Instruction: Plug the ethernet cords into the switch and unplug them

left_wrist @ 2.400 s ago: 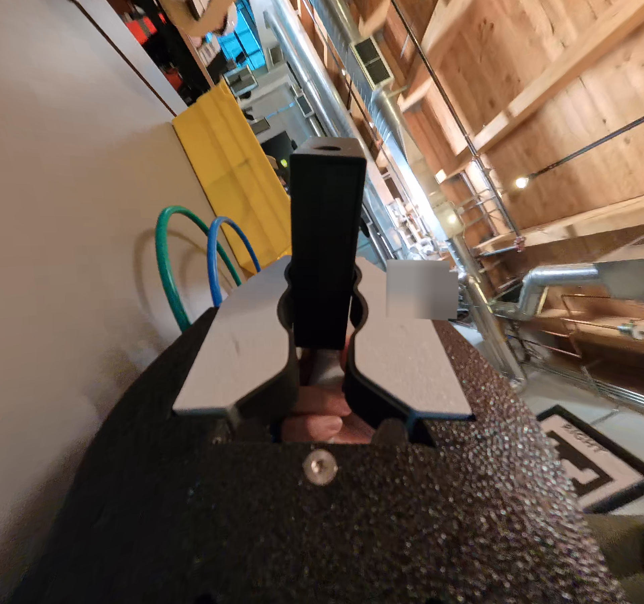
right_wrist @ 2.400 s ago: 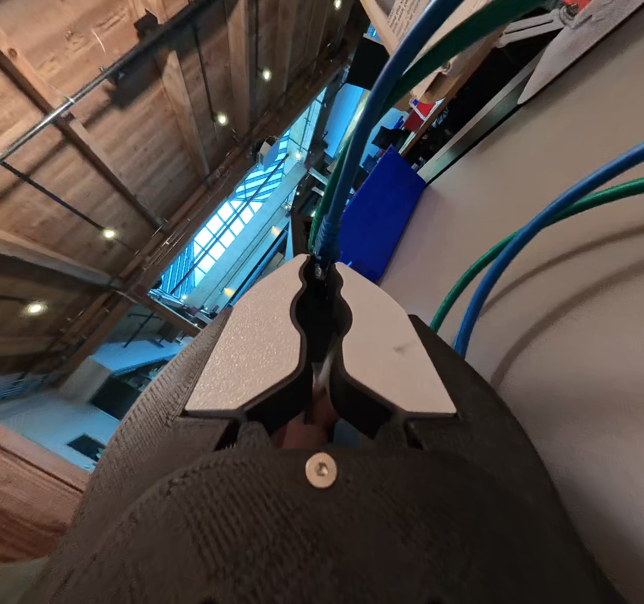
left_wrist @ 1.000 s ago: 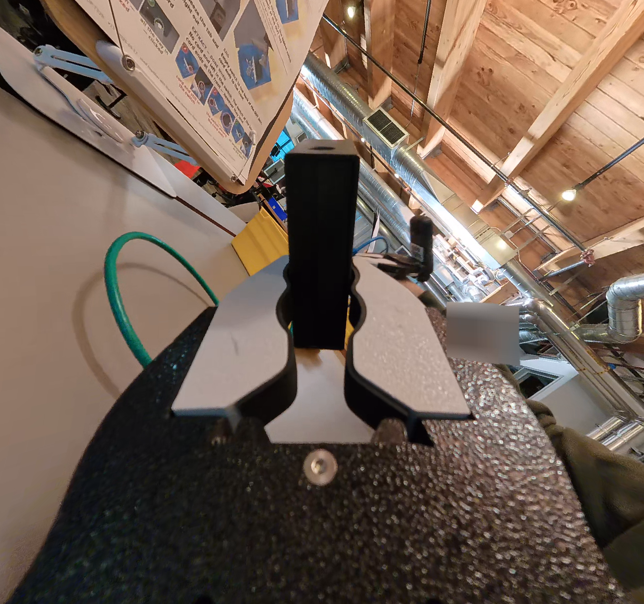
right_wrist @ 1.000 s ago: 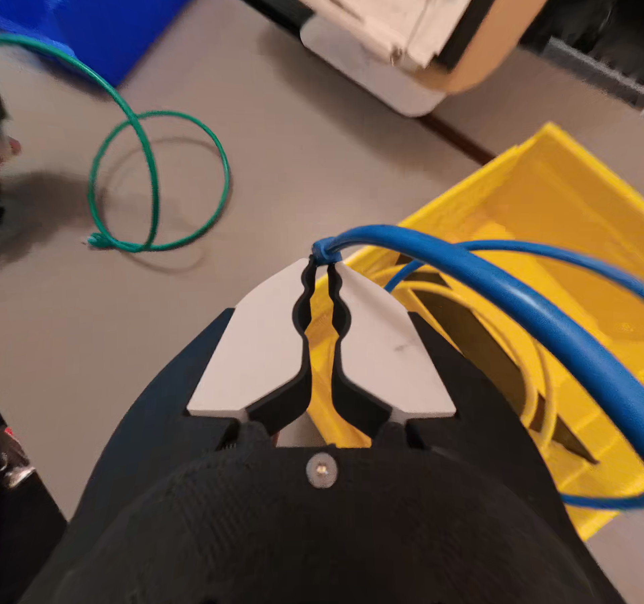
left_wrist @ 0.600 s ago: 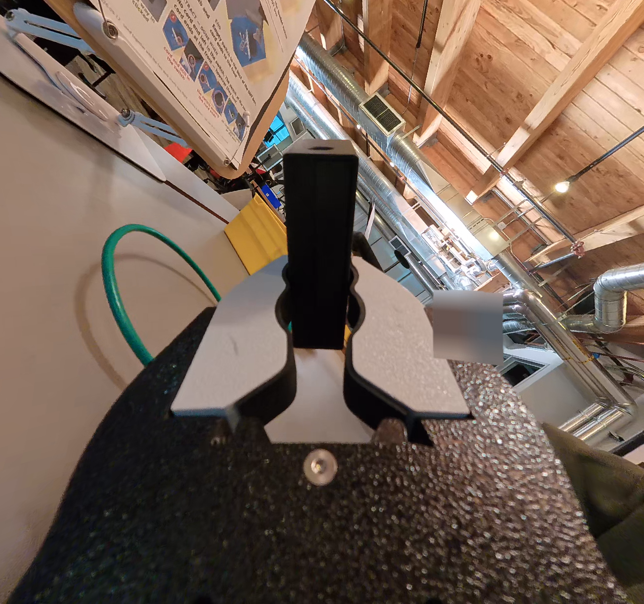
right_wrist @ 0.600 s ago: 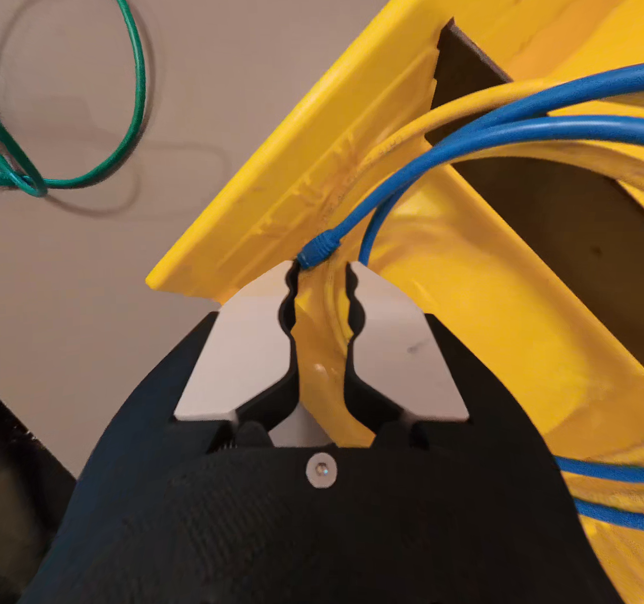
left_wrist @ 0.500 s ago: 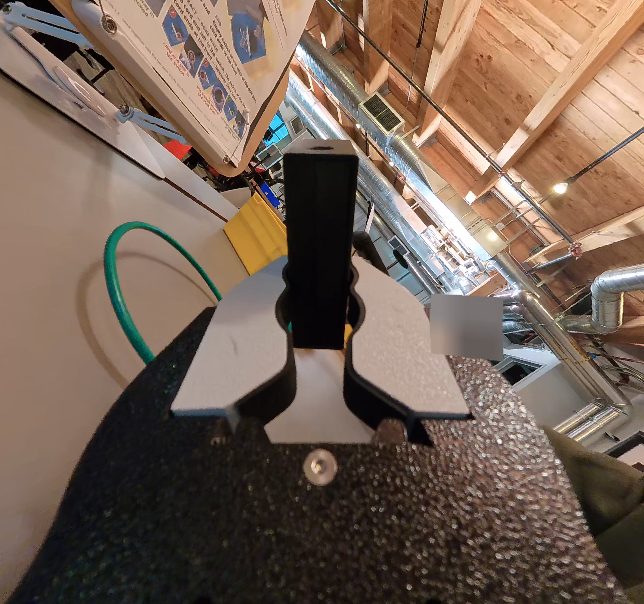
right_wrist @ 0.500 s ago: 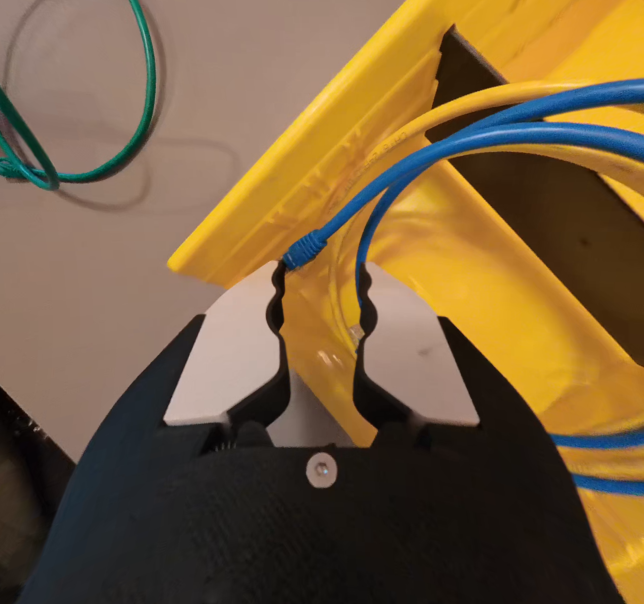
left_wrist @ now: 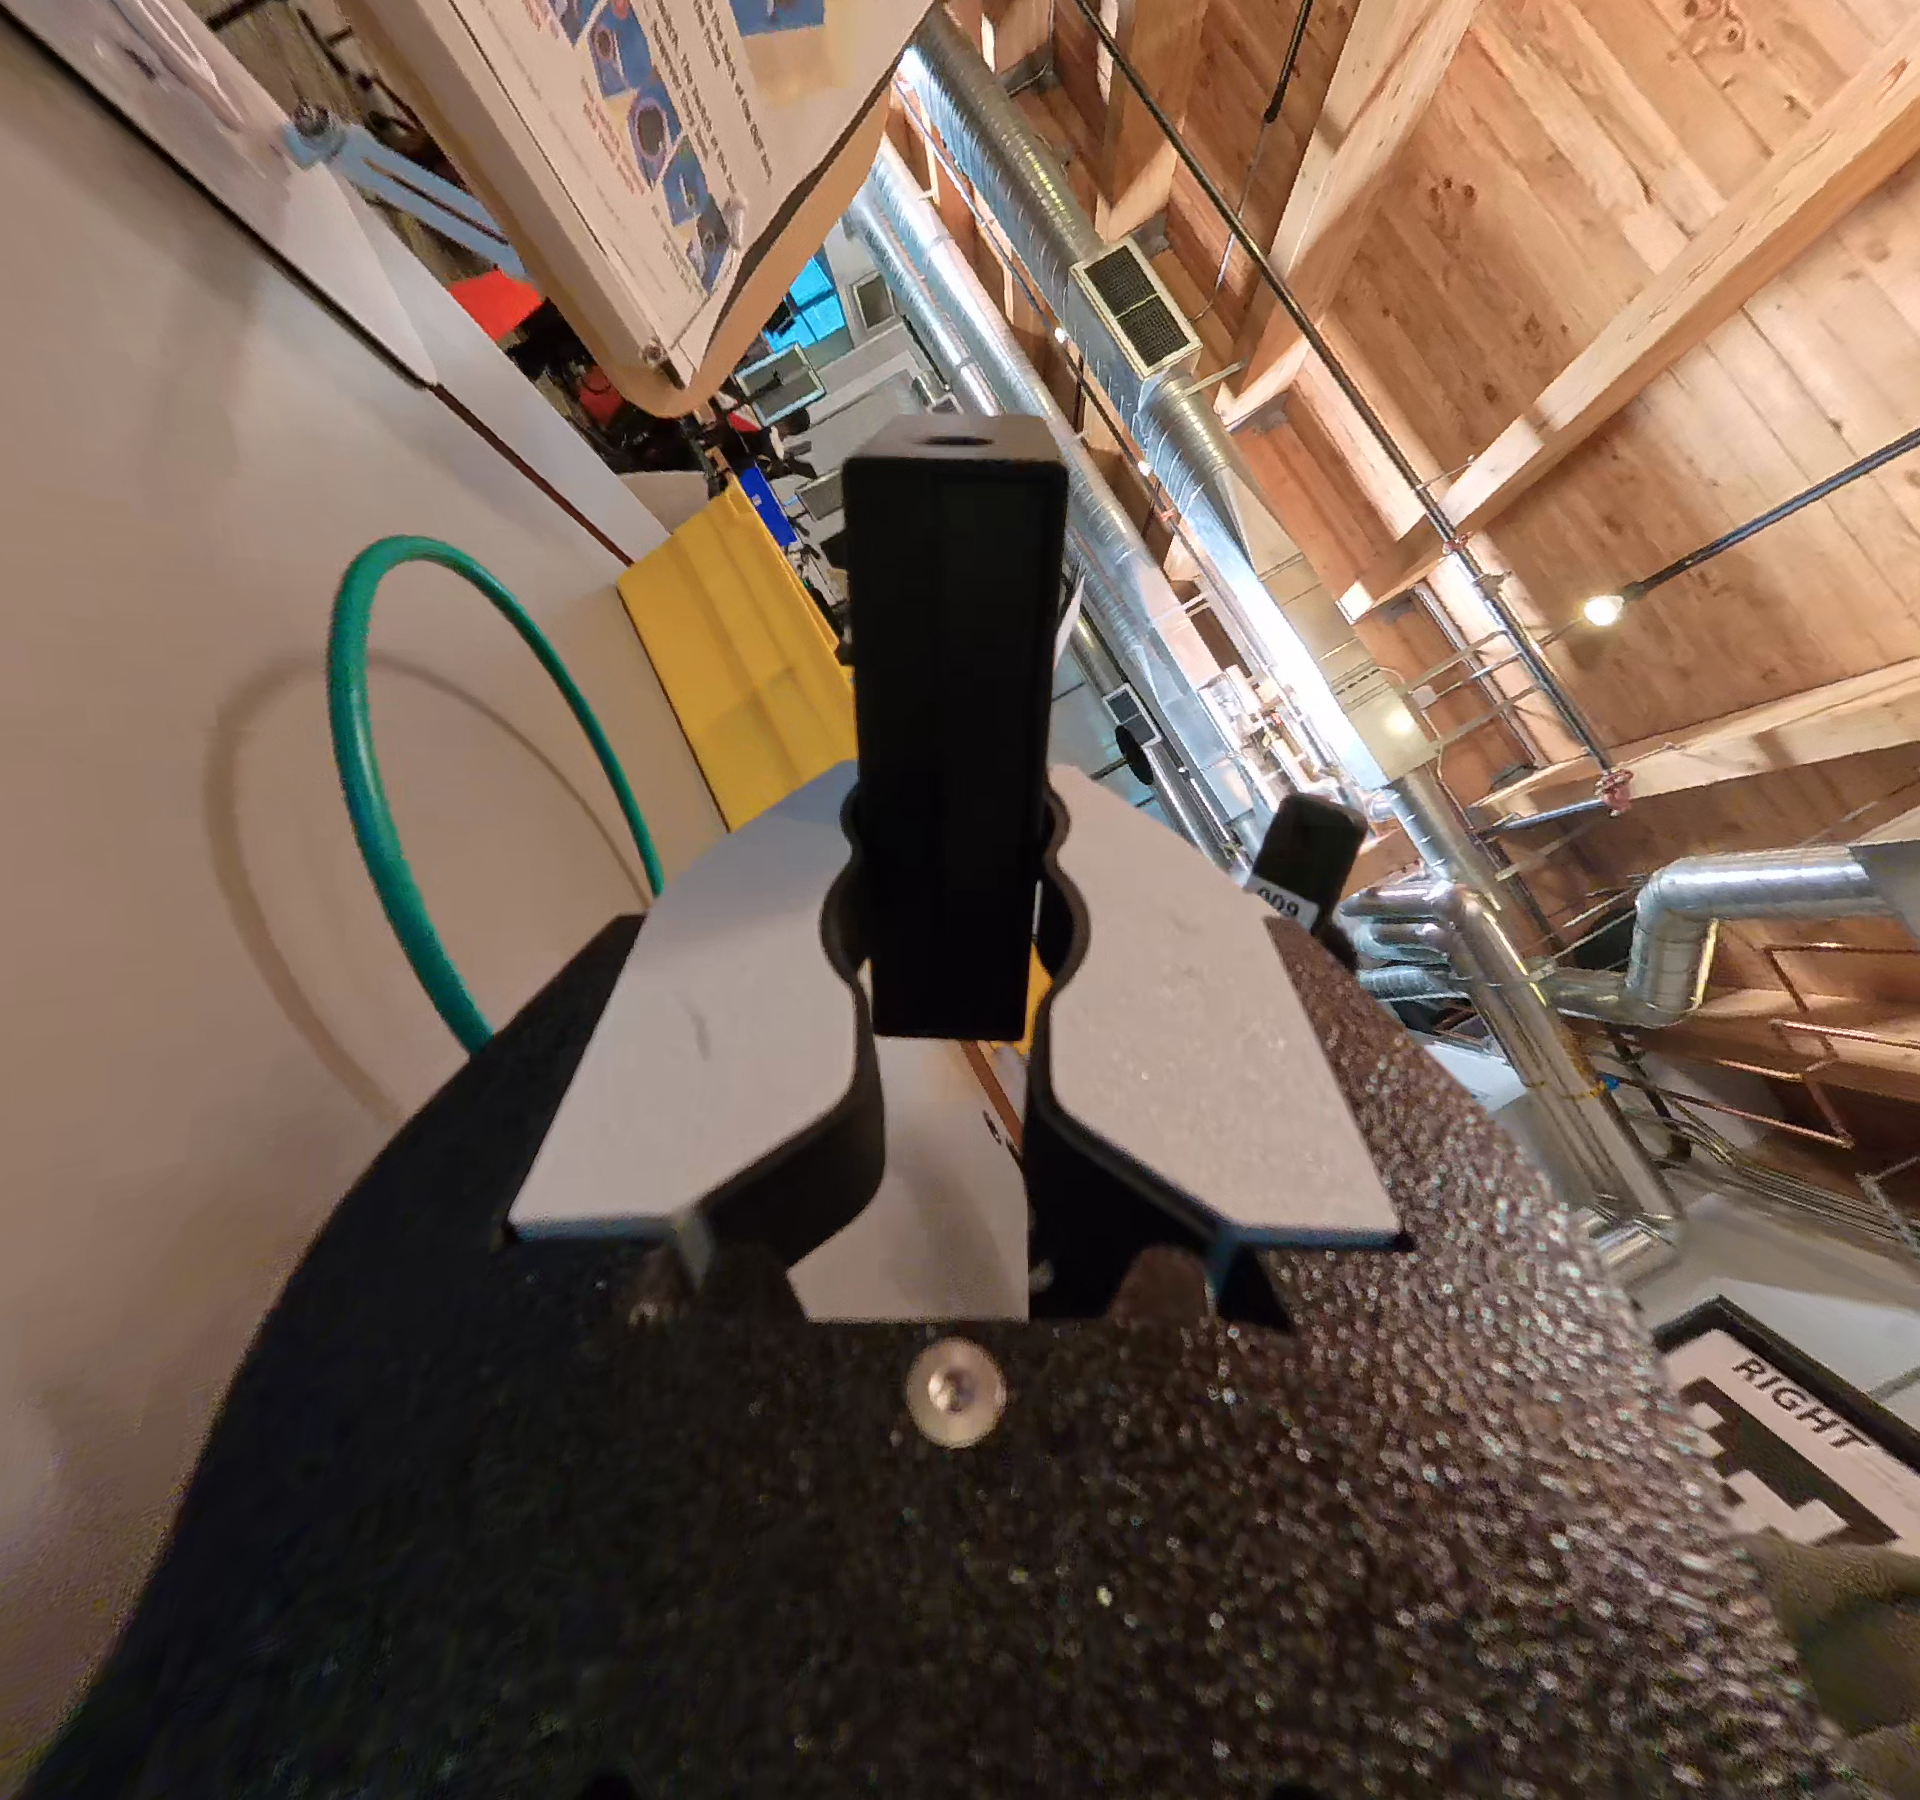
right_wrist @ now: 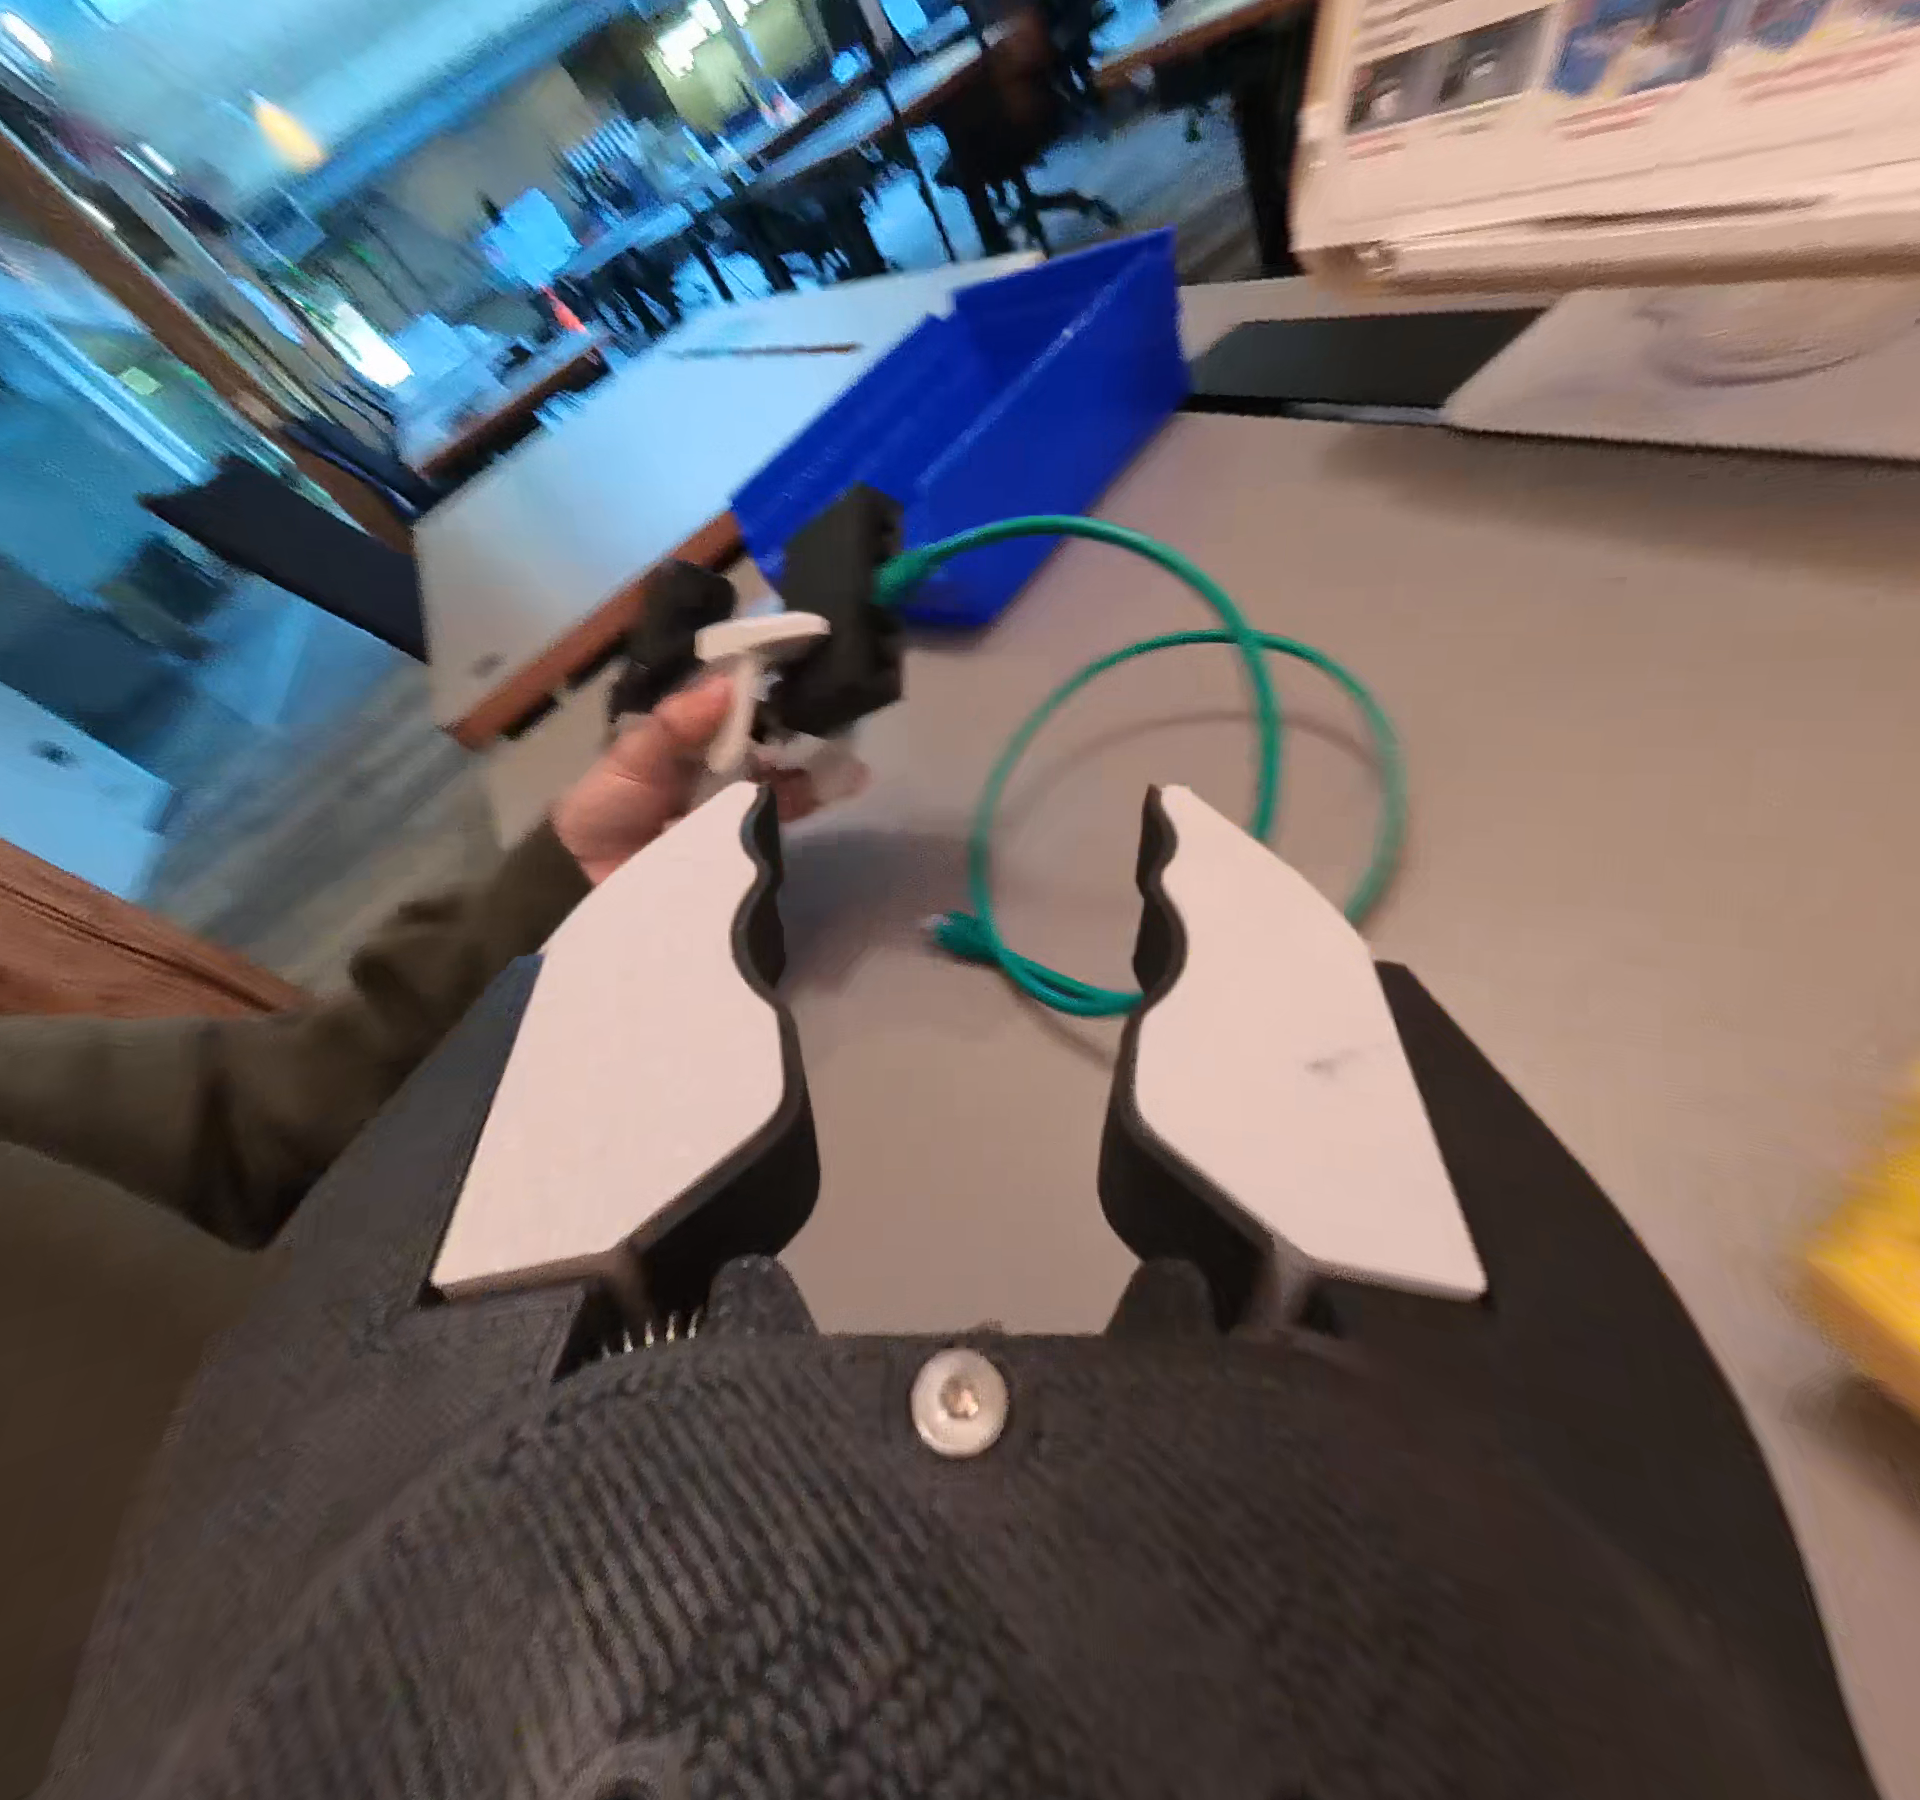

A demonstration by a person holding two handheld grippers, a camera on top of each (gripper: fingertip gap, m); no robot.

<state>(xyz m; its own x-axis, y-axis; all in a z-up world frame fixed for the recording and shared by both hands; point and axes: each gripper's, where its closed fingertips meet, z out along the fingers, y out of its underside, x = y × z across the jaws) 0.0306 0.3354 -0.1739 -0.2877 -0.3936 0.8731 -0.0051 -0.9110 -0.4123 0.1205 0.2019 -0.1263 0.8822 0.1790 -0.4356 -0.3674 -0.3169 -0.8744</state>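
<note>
Overhead timber ceiling (left_wrist: 1558, 192); grey table (right_wrist: 1558, 711), green cord (right_wrist: 1278, 701) looped.

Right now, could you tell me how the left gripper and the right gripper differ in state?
The left gripper is shut on the black switch, while the right gripper stands open and empty. The left gripper holds the switch off the table; the right gripper points at the green cord lying coiled there. Both have grey-faced black fingers.
</note>
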